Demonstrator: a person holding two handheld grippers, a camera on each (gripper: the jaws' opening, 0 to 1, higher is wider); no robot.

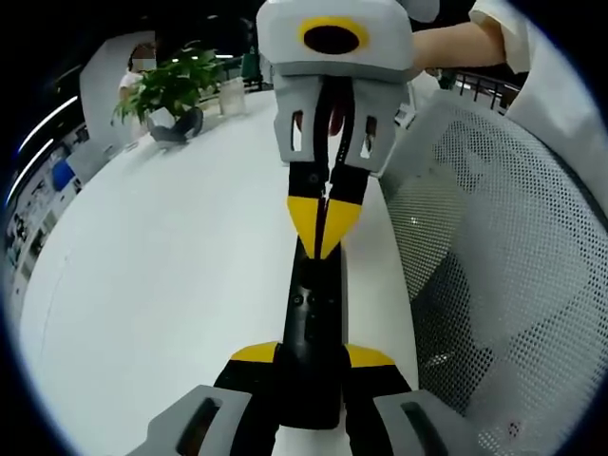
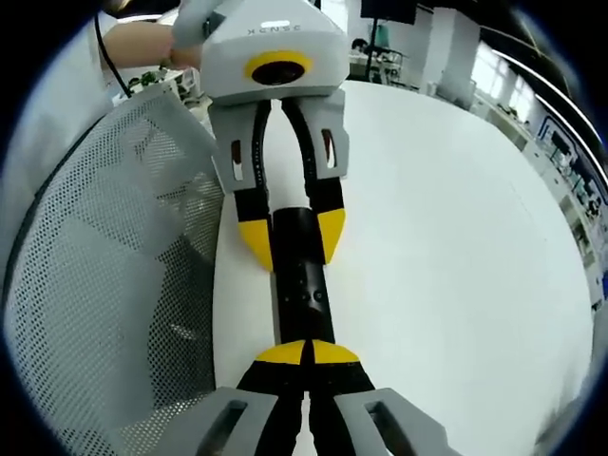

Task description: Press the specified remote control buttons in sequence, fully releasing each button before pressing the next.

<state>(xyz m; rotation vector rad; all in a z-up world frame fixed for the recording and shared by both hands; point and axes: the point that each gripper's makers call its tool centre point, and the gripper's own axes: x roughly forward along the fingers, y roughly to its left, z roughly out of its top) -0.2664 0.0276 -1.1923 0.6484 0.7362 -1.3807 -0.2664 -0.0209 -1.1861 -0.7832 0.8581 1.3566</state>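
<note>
A slim black remote (image 1: 313, 313) lies lengthwise along the edge of the white table (image 1: 171, 285). In the left gripper view my left gripper (image 1: 313, 356) is shut on its near end, one yellow-tipped jaw on each side. My right gripper (image 1: 325, 223) comes in from the far end with its tips pressed together, pointing down onto the remote's button face. In the right gripper view the right gripper (image 2: 307, 353) has its yellow tips closed on top of the remote (image 2: 299, 285), and the left gripper (image 2: 290, 233) clamps the far end.
A grey mesh chair back (image 1: 503, 285) stands close beside the table edge, also seen as the mesh chair (image 2: 104, 275). A potted plant (image 1: 171, 90) and a white cup (image 1: 233, 95) stand at the far end. A person's forearm (image 1: 456, 43) reaches in.
</note>
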